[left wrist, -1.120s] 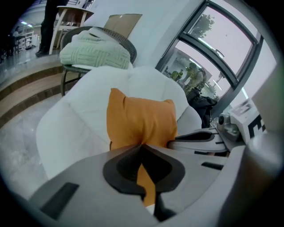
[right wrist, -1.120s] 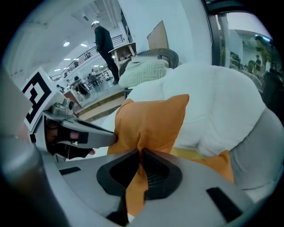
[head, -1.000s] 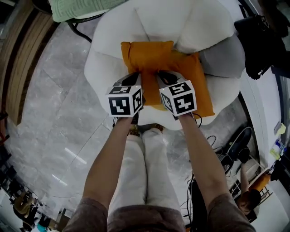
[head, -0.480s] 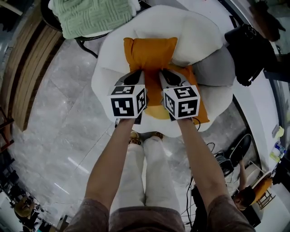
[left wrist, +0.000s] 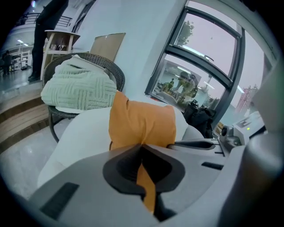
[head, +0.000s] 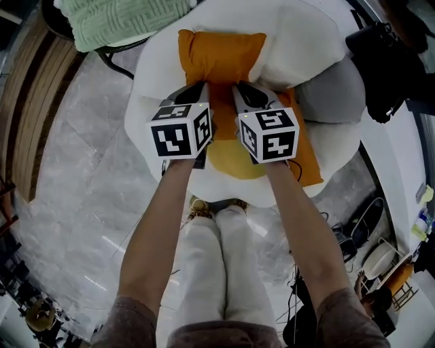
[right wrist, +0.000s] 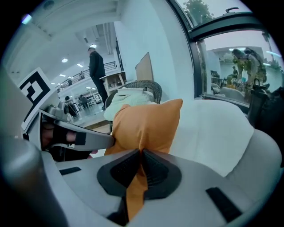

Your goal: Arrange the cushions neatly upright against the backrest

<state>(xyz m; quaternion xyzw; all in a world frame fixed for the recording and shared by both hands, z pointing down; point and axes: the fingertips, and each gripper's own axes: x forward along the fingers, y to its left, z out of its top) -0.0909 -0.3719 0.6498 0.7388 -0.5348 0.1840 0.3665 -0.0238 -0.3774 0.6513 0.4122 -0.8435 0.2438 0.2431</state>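
Note:
An orange cushion (head: pixel 221 58) hangs lifted in front of the white armchair's backrest (head: pixel 306 41). My left gripper (head: pixel 202 88) and right gripper (head: pixel 239 90) stand side by side, each shut on a pinch of its lower edge. The left gripper view shows orange fabric (left wrist: pixel 144 119) squeezed between the shut pads of my left gripper (left wrist: pixel 141 153). The right gripper view shows the same cushion (right wrist: pixel 144 124), pinched by my right gripper (right wrist: pixel 141 156). A second orange cushion (head: pixel 304 146) lies flat on the seat, beside a yellow cushion (head: pixel 231 160). A grey cushion (head: pixel 326 95) rests at the right of the seat.
A wicker chair with a green knitted blanket (head: pixel 129 20) stands to the armchair's left. A black bag (head: pixel 391 61) sits to the right by the window. Cables and small items lie on the floor at the lower right (head: pixel 370 231). Marble floor (head: pixel 75 170) spreads to the left.
Both grippers have risen and moved towards the backrest with the orange cushion held between them. The cushion now stands higher, and the yellow cushion shows beneath it.

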